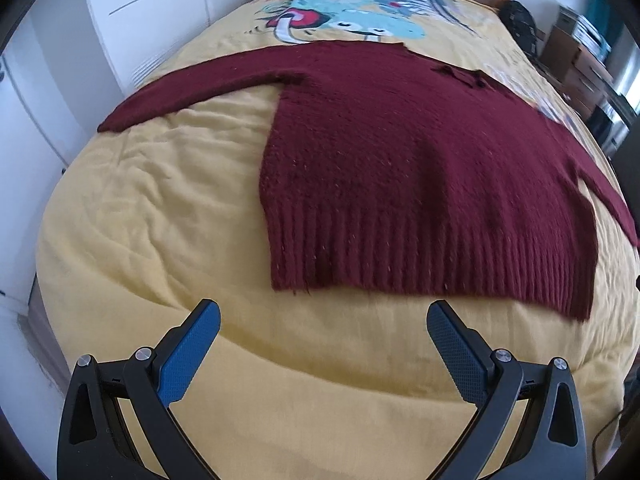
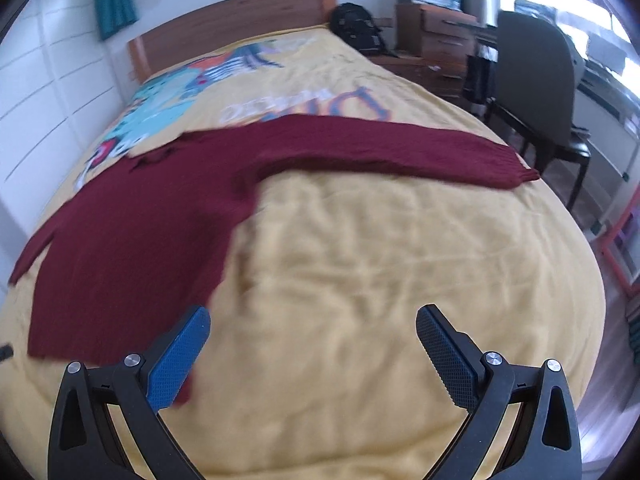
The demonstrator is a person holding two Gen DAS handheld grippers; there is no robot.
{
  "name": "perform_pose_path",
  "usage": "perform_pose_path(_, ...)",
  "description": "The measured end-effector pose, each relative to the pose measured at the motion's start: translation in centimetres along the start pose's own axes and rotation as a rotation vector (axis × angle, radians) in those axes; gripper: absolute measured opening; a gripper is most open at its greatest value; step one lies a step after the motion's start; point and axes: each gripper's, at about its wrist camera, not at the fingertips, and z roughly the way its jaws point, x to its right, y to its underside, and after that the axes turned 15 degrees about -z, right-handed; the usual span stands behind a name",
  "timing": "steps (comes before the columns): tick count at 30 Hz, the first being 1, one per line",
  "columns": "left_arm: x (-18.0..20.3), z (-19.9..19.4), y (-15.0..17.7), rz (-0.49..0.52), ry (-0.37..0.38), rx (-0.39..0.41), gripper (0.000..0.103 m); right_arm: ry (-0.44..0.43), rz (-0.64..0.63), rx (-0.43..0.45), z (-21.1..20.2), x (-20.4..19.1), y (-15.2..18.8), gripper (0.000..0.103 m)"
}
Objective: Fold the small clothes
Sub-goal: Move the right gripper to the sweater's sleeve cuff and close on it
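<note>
Across the middle of both frames, a maroon sweater (image 1: 420, 168) lies flat and unfolded on a yellow bedspread (image 1: 160, 220), sleeves spread, while the left gripper (image 1: 323, 320) and right gripper (image 2: 313, 322) hover spread wide and empty, so folding appears not yet begun.

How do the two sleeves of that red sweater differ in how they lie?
The left sleeve stretches out toward the white wall; the right sleeve reaches toward the chair. The left sleeve's cuff lies on the quilt; the right sleeve's cuff reaches the bed's edge. Both lie flat, unfolded.
</note>
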Motion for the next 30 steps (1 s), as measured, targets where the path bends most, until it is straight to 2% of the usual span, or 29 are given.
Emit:
perform_pose_path(10,1.1,1.2,-2.3,-0.036,-0.044,0.000,0.102,0.036,0.181,-0.063,7.1,11.6,-3.2,0.103)
perform_pose_path(20,2.3,3.2,-3.2,-0.043,-0.086,-0.033,0.102,0.071,0.347,-0.103,11.9,20.1,-4.1,0.101)
perform_pose_path(26,2.6,4.3,-3.3,-0.039,-0.105,-0.046,0.102,0.060,0.451,-0.094,13.9,24.2,-4.3,0.090)
perform_pose_path(28,2.7,4.6,-3.4,-0.037,-0.114,-0.053,0.102,0.059,0.484,-0.089,14.3,25.5,-4.4,0.074)
perform_pose_path(30,2.8,4.8,-3.5,-0.033,-0.121,-0.054,0.102,0.051,0.520,-0.077,14.7,26.7,-4.4,0.067)
